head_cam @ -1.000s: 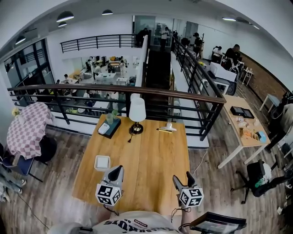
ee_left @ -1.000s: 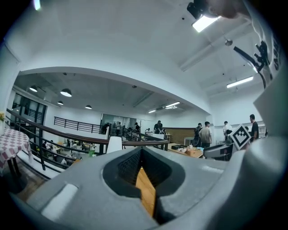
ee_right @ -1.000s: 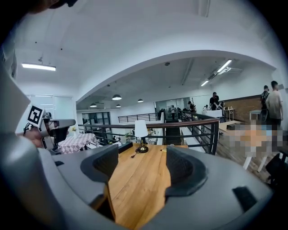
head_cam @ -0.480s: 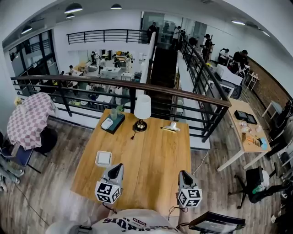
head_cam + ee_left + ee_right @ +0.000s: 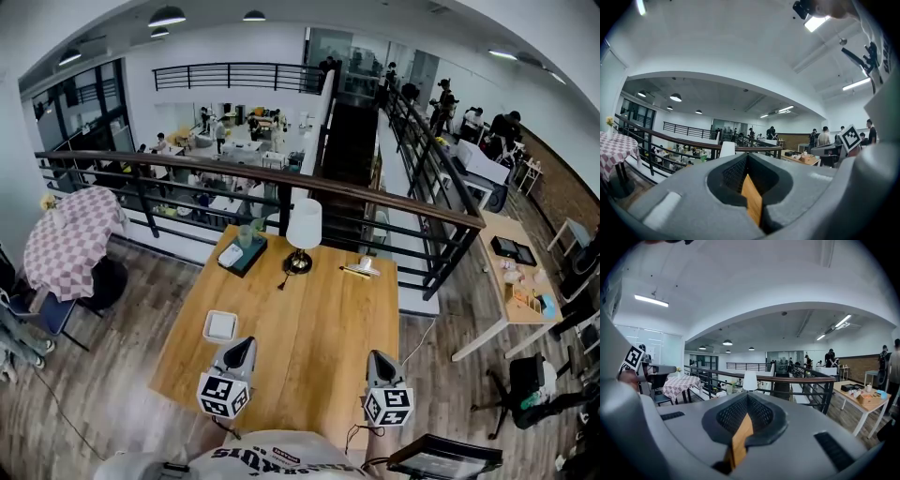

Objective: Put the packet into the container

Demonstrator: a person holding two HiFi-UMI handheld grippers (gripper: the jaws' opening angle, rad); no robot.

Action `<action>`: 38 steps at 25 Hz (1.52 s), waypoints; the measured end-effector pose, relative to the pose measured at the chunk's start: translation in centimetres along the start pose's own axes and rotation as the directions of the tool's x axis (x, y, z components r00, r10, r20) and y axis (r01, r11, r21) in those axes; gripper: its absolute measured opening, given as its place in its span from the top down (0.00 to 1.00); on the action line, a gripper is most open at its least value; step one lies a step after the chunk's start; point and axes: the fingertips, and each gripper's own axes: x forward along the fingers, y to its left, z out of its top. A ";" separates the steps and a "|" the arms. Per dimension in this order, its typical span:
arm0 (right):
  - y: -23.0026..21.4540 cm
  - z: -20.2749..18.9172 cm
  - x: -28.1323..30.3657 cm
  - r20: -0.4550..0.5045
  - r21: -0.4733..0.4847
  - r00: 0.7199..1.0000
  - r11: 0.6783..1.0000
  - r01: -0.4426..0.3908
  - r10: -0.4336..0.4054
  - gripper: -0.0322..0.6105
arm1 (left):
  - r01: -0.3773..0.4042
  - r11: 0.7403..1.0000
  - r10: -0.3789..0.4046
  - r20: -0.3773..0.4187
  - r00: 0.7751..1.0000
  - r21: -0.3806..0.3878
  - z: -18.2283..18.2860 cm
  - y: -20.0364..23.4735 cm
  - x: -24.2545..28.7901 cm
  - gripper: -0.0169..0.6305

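while low over the table (image 5: 309,314), left hand-held gripper (image 5: 241,345) and right hand-held gripper (image 5: 377,358) jaws together, empty, tips forward

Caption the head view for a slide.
Left gripper and right gripper, jaws shut and empty, poised over a wooden table near a white container, lamp at far edge.

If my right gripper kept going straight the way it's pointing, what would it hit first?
Most likely the white lamp: it stands dead centre beyond the right gripper, across the wooden table. Depth is hard to judge, so the gripper might pass above it.
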 end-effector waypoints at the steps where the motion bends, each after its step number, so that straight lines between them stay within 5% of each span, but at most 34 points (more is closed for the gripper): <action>1: 0.1 0.0 0.1 -0.003 -0.004 1.000 1.000 -0.003 0.003 0.94 | -0.002 1.000 0.002 -0.001 1.000 -0.001 0.0 0.0 -0.1 0.97; 17: 5.3 -0.3 -4.3 -0.003 -0.036 1.000 0.999 0.003 -0.003 0.94 | 0.142 0.990 -0.142 0.012 0.990 0.020 -2.0 -3.3 -3.0 0.97; 30: 6.4 -3.3 -22.2 0.026 -0.061 0.999 0.998 0.023 -0.021 0.94 | 0.069 0.998 -0.069 0.024 0.997 -0.011 -3.7 -14.1 -17.8 0.97; 38: 10.4 -8.4 -33.4 -0.026 -0.029 0.998 0.998 -0.061 0.060 0.94 | 0.043 0.998 -0.045 -0.034 0.998 -0.051 -7.6 -22.7 -28.4 0.97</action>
